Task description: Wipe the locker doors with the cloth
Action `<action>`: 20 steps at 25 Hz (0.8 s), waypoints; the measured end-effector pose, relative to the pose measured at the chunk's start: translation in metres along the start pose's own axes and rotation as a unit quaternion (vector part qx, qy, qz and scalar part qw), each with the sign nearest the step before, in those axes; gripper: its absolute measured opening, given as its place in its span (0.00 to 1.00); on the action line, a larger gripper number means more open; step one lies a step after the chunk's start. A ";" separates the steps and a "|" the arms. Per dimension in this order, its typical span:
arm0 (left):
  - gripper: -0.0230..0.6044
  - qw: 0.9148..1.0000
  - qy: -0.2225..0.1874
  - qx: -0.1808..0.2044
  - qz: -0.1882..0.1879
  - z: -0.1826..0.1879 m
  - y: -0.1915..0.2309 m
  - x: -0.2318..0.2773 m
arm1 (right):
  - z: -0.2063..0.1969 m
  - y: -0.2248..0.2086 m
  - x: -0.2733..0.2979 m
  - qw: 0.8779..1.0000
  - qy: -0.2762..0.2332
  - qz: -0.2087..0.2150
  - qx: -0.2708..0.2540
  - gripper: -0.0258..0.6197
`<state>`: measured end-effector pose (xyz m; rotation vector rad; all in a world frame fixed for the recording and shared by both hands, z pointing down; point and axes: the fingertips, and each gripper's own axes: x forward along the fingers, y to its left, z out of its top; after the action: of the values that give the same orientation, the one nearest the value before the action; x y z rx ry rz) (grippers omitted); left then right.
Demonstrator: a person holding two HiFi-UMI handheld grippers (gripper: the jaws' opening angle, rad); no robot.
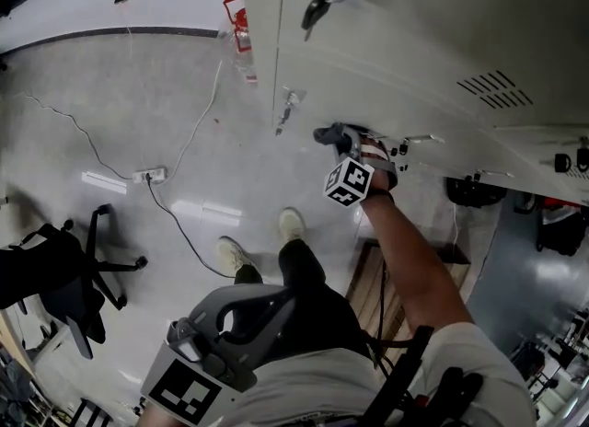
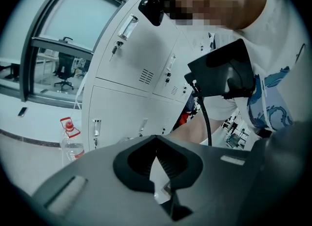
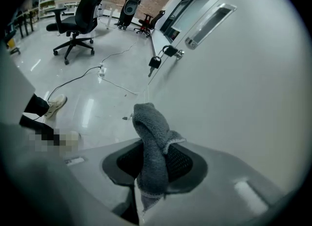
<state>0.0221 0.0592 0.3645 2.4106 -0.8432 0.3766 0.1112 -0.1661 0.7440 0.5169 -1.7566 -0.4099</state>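
Locker doors (image 1: 423,29) stand at the right. The right hand-held gripper (image 1: 339,137) is clamped on the grey cloth (image 3: 152,147), at or just off a lower door. The left hand-held gripper (image 2: 157,144) hangs closed, empty. Wiping seems underway, with most doors probably left.
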 end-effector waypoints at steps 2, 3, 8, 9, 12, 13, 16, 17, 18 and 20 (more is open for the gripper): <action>0.04 1.000 0.002 0.001 0.000 -0.001 0.001 -0.001 | -0.004 0.006 0.009 1.000 0.010 0.011 0.003 0.21; 0.04 1.000 0.003 0.000 0.000 -0.001 0.002 -0.001 | -0.005 0.009 0.012 1.000 0.014 0.017 0.007 0.21; 0.04 1.000 0.004 0.002 -0.011 0.001 -0.004 -0.001 | -0.003 0.008 0.001 0.999 0.016 0.024 0.031 0.21; 0.04 1.000 0.002 0.003 -0.014 0.003 -0.006 -0.002 | -0.001 0.006 -0.008 0.999 0.013 0.022 0.035 0.21; 0.04 0.999 -0.007 0.015 -0.028 0.011 -0.014 -0.005 | 0.009 -0.006 -0.047 0.999 -0.008 0.011 0.039 0.21; 0.04 0.999 -0.009 0.022 -0.033 0.014 -0.017 -0.006 | 0.014 -0.012 -0.063 0.999 -0.017 0.003 0.038 0.21; 0.04 0.998 -0.016 0.037 -0.049 0.021 -0.026 -0.010 | 0.029 -0.036 -0.117 0.998 -0.042 -0.030 0.039 0.21; 0.04 0.997 -0.017 0.042 -0.055 0.023 -0.029 -0.012 | 0.034 -0.045 -0.136 0.997 -0.050 -0.042 0.041 0.21; 0.04 0.997 -0.019 0.047 -0.060 0.025 -0.032 -0.014 | 0.040 -0.055 -0.155 0.996 -0.056 -0.054 0.042 0.21; 0.04 0.996 -0.024 0.054 -0.069 0.029 -0.038 -0.018 | 0.052 -0.077 -0.194 0.993 -0.068 -0.084 0.037 0.21</action>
<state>0.0353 0.0757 0.3176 2.5699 -0.6887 0.3194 0.1097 -0.1248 0.5332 0.7069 -1.8720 -0.5083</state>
